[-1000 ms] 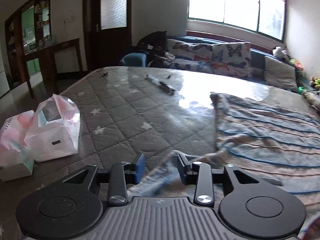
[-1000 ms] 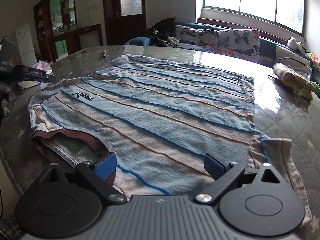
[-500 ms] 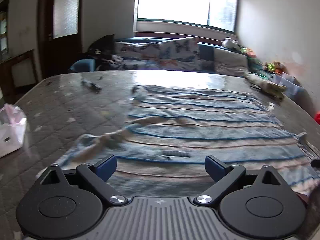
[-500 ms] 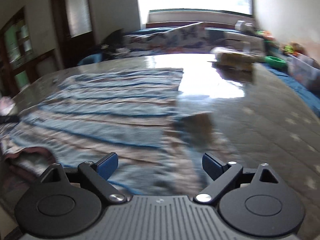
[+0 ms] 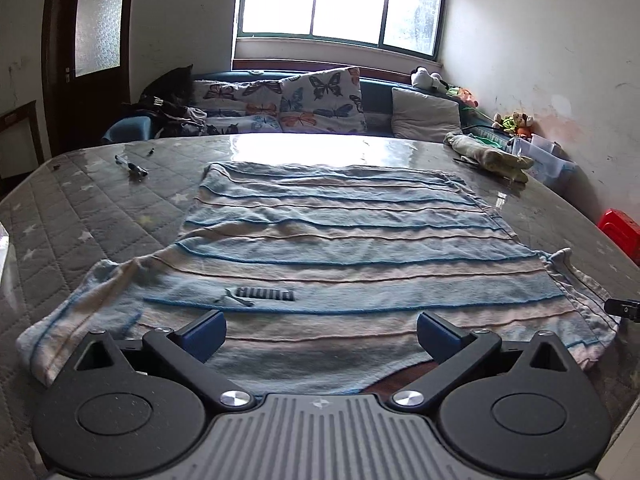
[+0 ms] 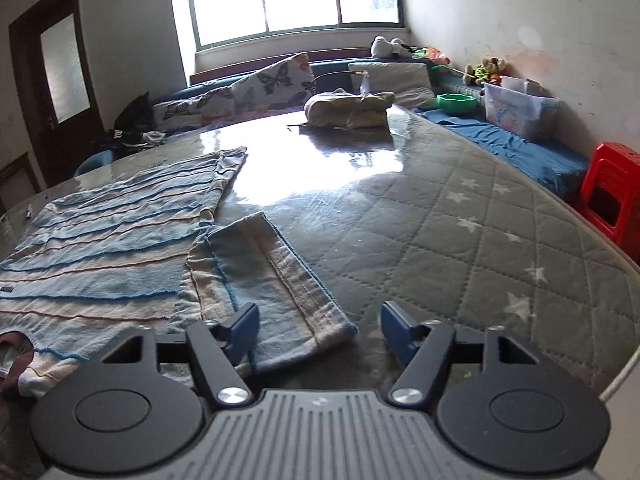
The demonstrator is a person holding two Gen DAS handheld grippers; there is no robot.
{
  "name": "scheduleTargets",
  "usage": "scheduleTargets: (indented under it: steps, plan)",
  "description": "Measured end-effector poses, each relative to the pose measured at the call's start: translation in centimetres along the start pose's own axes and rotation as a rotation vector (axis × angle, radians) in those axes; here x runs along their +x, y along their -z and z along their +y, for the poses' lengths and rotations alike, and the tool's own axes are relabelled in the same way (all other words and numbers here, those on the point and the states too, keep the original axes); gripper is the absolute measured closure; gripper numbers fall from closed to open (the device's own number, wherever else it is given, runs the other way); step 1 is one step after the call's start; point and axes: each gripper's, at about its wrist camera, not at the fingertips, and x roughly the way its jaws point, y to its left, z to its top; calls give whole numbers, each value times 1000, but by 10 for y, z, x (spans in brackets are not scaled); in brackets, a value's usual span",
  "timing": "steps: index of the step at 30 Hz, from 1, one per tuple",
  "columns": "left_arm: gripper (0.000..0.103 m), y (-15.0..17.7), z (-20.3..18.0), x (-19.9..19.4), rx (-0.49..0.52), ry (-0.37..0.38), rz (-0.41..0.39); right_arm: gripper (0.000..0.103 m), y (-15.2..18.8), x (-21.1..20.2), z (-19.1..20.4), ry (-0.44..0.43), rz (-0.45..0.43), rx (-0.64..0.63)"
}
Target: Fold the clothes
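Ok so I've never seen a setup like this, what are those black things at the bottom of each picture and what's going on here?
No robot here: a person holds a two-finger claw in each hand, and a camera on each looks forward along its fingers. One picture comes from the left claw, the other from the right claw. Both are open and hold nothing.

On the quilted grey table a striped blue and beige shirt lies spread flat. The right view shows one short sleeve sticking out sideways, just ahead of the fingers. A folded yellowish garment sits at the far edge. The job is folding clothes.
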Motion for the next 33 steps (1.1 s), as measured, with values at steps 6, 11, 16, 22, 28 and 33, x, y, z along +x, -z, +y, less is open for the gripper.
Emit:
scheduleTargets:
  steps: [6,11,16,22,28,33]
  plan:
    - [0,0,-12,0,11,25,2,69,5,-3,7,39,-13,-28]
    - [0,2,-28,3,32,54,10,91,3,-8,4,17,-35,27]
    - [0,3,-46,9,59,91,22,93,-7,-26,9,-18,-97,27]
    - [0,6,-54,12,62,113,32,94,-20,-40,37,-130,-138,-31]
    - [0,10,-48,12,47,107,40,94,-25,-37,78,-254,-129,-94]
    - [0,12,-44,11,39,105,43,94,-28,-33,111,-352,-115,-144]
